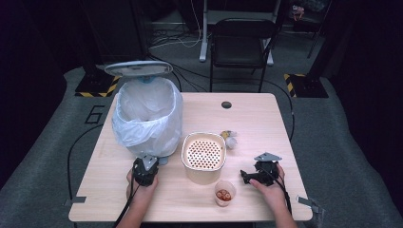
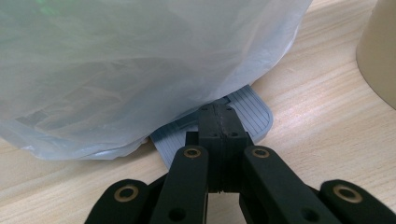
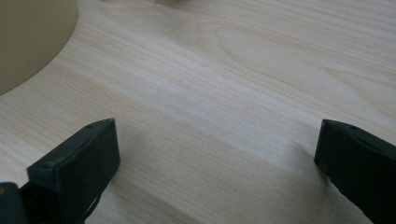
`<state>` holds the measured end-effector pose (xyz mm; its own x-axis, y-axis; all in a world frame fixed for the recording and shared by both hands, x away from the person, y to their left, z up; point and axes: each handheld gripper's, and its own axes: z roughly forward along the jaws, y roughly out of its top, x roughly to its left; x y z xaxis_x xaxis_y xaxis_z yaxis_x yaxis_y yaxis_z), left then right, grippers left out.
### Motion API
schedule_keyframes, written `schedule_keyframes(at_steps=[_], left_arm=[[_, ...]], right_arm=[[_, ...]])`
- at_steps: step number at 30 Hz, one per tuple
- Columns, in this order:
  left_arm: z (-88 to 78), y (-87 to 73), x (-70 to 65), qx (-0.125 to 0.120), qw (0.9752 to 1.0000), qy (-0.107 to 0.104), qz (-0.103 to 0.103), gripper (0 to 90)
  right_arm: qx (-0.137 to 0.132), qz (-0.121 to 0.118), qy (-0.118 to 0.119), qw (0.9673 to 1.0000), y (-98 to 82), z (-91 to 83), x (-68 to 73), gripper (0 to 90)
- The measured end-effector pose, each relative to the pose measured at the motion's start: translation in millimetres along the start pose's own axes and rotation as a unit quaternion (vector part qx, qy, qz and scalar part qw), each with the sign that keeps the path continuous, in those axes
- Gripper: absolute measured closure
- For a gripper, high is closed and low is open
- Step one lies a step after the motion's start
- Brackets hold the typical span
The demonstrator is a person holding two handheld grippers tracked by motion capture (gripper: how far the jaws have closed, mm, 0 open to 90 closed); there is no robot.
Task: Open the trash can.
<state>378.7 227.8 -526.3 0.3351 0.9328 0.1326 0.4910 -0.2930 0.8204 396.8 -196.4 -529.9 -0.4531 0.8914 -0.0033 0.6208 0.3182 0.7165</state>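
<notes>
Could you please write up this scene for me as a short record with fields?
surface: wooden table
bin: bag-lined pedal bin, lid up
pedal: grey, ribbed pedal under the left gripper's tips
left gripper: left gripper, jaws shut together, resting on the pedal
right gripper: right gripper, jaws open, nothing between them
middle: cream perforated basket
front: small cup

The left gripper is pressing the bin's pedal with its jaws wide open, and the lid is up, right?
Not quite. The left gripper has its jaws shut tight together, as the left gripper view shows. Their tips rest on the grey pedal at the foot of the bin, and the lid is indeed up in the high view.
</notes>
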Motion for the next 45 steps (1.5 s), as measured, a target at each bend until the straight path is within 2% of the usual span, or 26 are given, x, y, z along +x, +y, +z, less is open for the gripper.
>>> schedule_keyframes(at_steps=[3, 4, 5, 6, 8, 10, 14, 15, 16, 18, 19, 20, 23, 24, 27, 30, 37, 40, 43, 45], left_arm=[[-0.2, 0.1, -0.6, 0.002, 1.0, 0.001, 0.002, 90.0], [-0.2, 0.0, -0.5, 0.002, 1.0, 0.001, 0.002, 90.0], [-0.2, 0.0, -0.5, 0.002, 1.0, 0.001, 0.002, 90.0], [0.0, 0.0, -0.1, 0.0, 1.0, 0.0, 0.001, 90.0], [0.3, -0.2, -0.7, -0.002, 1.0, 0.002, 0.0, 90.0], [-0.1, 0.1, -0.6, 0.001, 1.0, 0.002, 0.002, 90.0], [-0.1, 0.1, -0.5, 0.001, 1.0, 0.001, 0.002, 90.0], [0.0, 0.0, -0.6, 0.001, 1.0, 0.002, 0.002, 90.0], [-0.2, 0.1, -0.5, 0.002, 1.0, 0.002, 0.003, 90.0], [0.3, -0.1, -0.8, -0.002, 1.0, 0.004, 0.001, 90.0], [-0.2, 0.1, -0.1, 0.002, 1.0, 0.0, 0.001, 90.0], [0.1, 0.0, 0.4, 0.0, 1.0, -0.002, -0.002, 90.0], [0.0, 0.0, 0.3, 0.0, 1.0, -0.001, -0.001, 90.0], [-0.1, 0.1, 0.3, 0.001, 1.0, -0.002, -0.001, 90.0], [0.6, -0.1, -2.4, -0.004, 0.9999, 0.01, 0.01, 90.0], [0.1, 0.0, -3.3, 0.002, 0.9999, 0.007, 0.009, 90.0], [0.6, -0.3, -3.3, -0.002, 0.9999, 0.009, 0.008, 90.0], [0.0, 0.1, -1.7, 0.0, 0.9999, 0.006, 0.009, 90.0], [-0.2, 0.2, -1.1, 0.001, 1.0, 0.004, 0.007, 90.0], [0.4, -0.1, -1.1, -0.003, 1.0, 0.006, 0.005, 90.0]], right_arm=[[-0.001, 0.0, 0.0, 1.0, 0.4, 0.1, -0.2, 1.2], [0.002, 0.003, 0.001, 1.0, 1.5, -1.4, -0.1, 7.1], [0.002, 0.003, 0.001, 1.0, 1.5, -1.4, -0.1, 7.1], [0.0, 0.006, 0.0, 1.0, 2.9, -3.8, 0.0, 16.3], [0.004, 0.005, 0.003, 1.0, 4.0, -5.2, -0.5, 18.3], [0.011, -0.007, 0.007, 0.9999, 5.8, -7.7, -0.2, 22.9], [0.007, 0.005, 0.006, 0.9999, 9.1, -11.9, 0.4, 22.9], [0.005, -0.006, 0.006, 0.9999, 10.1, -14.3, -1.1, 23.4], [0.002, 0.0, 0.007, 1.0, 12.2, -16.3, -0.1, 24.1], [0.001, -0.01, 0.012, 0.9999, 16.6, -22.1, -0.3, 24.8], [-0.004, -0.007, 0.013, 0.9999, 19.7, -24.5, 1.0, 25.1], [-0.009, -0.007, 0.024, 0.9997, 26.1, -27.8, 0.4, 25.1], [-0.01, -0.015, 0.021, 0.9996, 32.0, -31.0, -0.4, 25.0], [-0.019, -0.019, 0.031, 0.9991, 36.7, -32.5, -0.8, 25.0], [-0.023, -0.02, 0.036, 0.9989, 40.9, -33.0, 0.3, 25.0], [-0.029, -0.027, 0.038, 0.9985, 48.7, -30.5, 1.2, 25.1], [-0.037, -0.028, 0.049, 0.9977, 63.5, -22.4, 0.2, 23.2], [-0.038, -0.034, 0.046, 0.9976, 70.1, -18.1, 1.2, 25.8], [-0.045, -0.033, 0.057, 0.9968, 76.8, -13.3, 2.3, 33.2], [-0.047, -0.037, 0.056, 0.9966, 80.4, -11.2, 3.9, 33.3]])
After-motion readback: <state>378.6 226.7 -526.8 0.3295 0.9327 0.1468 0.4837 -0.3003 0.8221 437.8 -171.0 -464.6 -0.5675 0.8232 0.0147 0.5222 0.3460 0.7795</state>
